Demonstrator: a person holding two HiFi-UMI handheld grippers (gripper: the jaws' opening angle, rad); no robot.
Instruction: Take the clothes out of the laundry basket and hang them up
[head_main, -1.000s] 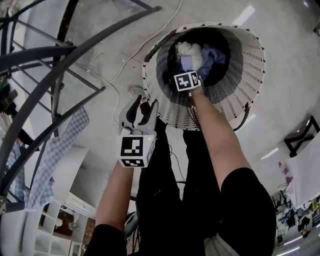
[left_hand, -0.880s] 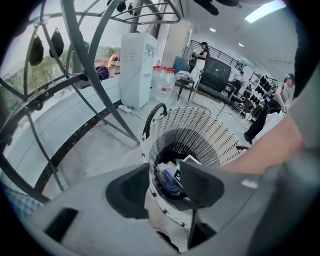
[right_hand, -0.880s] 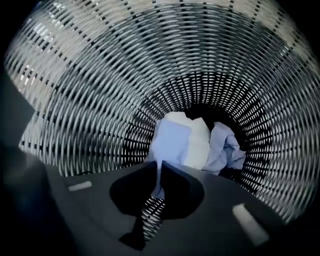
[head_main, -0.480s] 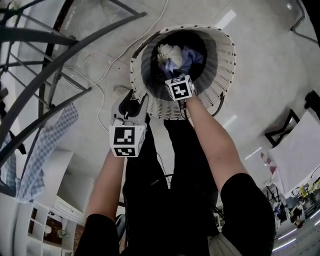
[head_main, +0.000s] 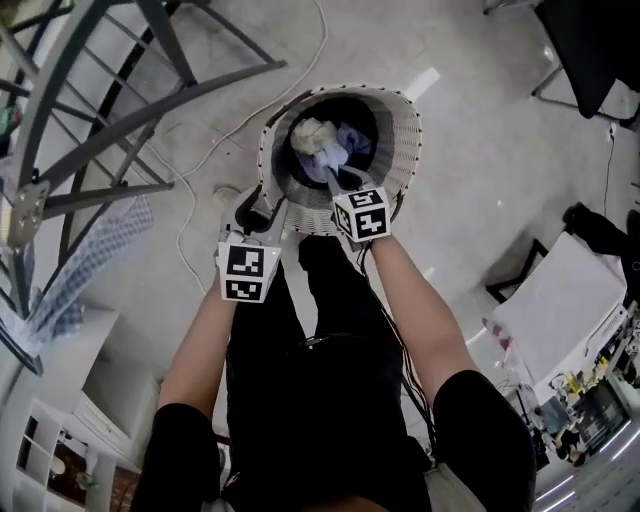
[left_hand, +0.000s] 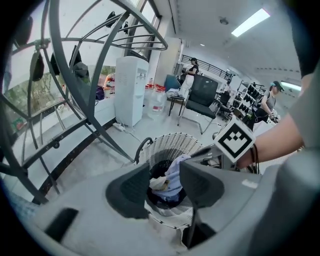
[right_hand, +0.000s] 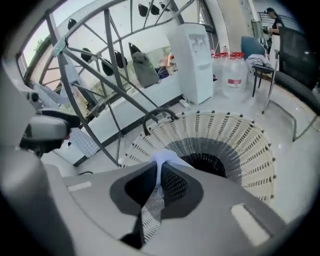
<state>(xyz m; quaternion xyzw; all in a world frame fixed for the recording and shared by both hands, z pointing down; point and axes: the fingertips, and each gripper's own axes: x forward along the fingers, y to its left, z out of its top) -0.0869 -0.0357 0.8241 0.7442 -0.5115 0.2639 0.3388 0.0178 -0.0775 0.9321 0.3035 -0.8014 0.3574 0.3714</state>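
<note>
The biggest thing is the metal drying rack (head_main: 170, 112). It fills the upper left of the head view. A checked cloth (head_main: 95, 255) already hangs on it at the left edge. The rack stands close to the basket, likely so each piece has a short trip.

The white laundry basket (head_main: 403, 150) stands on the floor (head_main: 480, 130) at the top middle of the head view, right in front of the person's feet. There are clothes (head_main: 312, 135) inside it, a pale lump next to some blue things.

Both of the person's arms reach forward and down over the basket. The right arm (head_main: 420, 310) stretches a bit farther than the left arm (head_main: 200, 340). Both claws point down at a slant.

The right claw (head_main: 338, 182) sits at the near rim of the basket. It is squeezed shut on a light blue cloth (right_hand: 165, 157). A little fold of the cloth pokes out past the tips. The rest of it hangs down toward the basket. The tight pinch is probably there so the cloth does not slip away.

The left claw (head_main: 262, 205) hangs just left of the basket. It is about half open and has nothing in it. In the left gripper view the clothes show through the gap, but they are far below. It looks ready to grab another part of the blue cloth, so the cloth can be spread out and hung.
</note>
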